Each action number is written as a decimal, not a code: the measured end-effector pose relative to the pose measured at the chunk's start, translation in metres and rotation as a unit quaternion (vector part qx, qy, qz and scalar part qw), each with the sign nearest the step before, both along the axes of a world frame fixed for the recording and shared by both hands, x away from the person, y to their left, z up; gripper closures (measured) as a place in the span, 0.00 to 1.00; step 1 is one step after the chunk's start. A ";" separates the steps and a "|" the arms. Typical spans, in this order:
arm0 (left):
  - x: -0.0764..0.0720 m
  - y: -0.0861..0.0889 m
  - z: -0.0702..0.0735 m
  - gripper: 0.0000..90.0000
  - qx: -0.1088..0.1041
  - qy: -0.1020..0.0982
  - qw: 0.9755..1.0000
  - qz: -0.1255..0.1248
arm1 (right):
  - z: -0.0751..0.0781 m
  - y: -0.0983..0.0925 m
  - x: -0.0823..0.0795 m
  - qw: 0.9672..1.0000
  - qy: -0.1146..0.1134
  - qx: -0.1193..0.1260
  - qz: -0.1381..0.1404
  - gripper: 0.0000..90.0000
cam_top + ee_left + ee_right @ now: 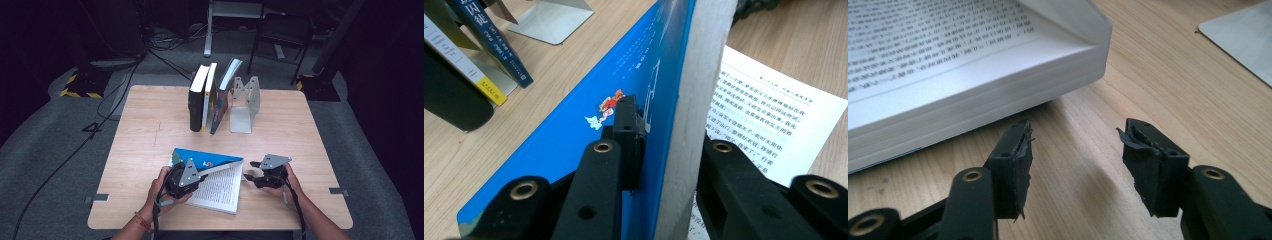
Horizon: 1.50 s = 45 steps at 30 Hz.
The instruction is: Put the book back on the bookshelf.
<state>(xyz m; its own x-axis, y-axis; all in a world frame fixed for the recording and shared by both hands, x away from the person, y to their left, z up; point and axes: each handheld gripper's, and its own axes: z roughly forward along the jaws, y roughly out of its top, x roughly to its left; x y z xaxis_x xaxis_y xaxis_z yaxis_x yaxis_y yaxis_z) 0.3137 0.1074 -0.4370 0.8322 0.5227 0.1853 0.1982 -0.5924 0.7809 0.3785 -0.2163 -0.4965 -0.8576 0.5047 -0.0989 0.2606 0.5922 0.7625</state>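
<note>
An open book (222, 187) with a blue cover (205, 158) lies at the near middle of the wooden table (145, 135). My left gripper (201, 175) is shut on the book's raised left half. In the left gripper view one jaw presses the blue cover (574, 125) and the other the inner side of the thick page block (701, 75), with the left gripper (674, 135) astride them. The printed page (774, 115) lies flat beyond. My right gripper (249, 176) stands open just right of the book. Bare wood shows between the jaws of the right gripper (1075, 150), and the book's corner (998, 75) is close ahead.
Three upright books (206, 97) lean together at the back middle of the table, beside a metal bookend (245, 102). The bookend base (1243, 40) lies ahead to the right of my right gripper. Cables, a chair and stand feet sit on the floor beyond the table.
</note>
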 end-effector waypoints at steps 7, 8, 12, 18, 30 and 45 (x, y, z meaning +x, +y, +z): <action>0.000 0.002 0.001 0.86 -0.005 -0.001 1.000 -0.003 | -0.007 0.011 -0.003 0.999 0.005 0.012 0.033 0.47; 0.000 0.002 0.001 0.86 -0.005 -0.001 1.000 -0.003 | -0.007 0.012 -0.004 0.999 -0.001 0.009 0.036 0.48; 0.002 0.006 0.002 0.85 -0.011 0.017 1.000 -0.009 | -0.005 0.011 -0.007 0.999 -0.013 0.027 0.045 0.51; -0.001 0.010 0.009 0.83 -0.004 0.045 0.999 -0.005 | 0.007 0.013 -0.016 0.996 -0.030 0.060 0.053 0.54; -0.013 0.034 0.013 0.80 -0.050 0.042 0.998 0.000 | 0.046 0.029 -0.022 0.987 -0.054 0.134 0.072 0.56; -0.001 -0.003 0.034 0.83 -0.080 0.043 0.993 -0.073 | 0.091 -0.005 -0.027 0.977 -0.107 0.175 0.054 0.56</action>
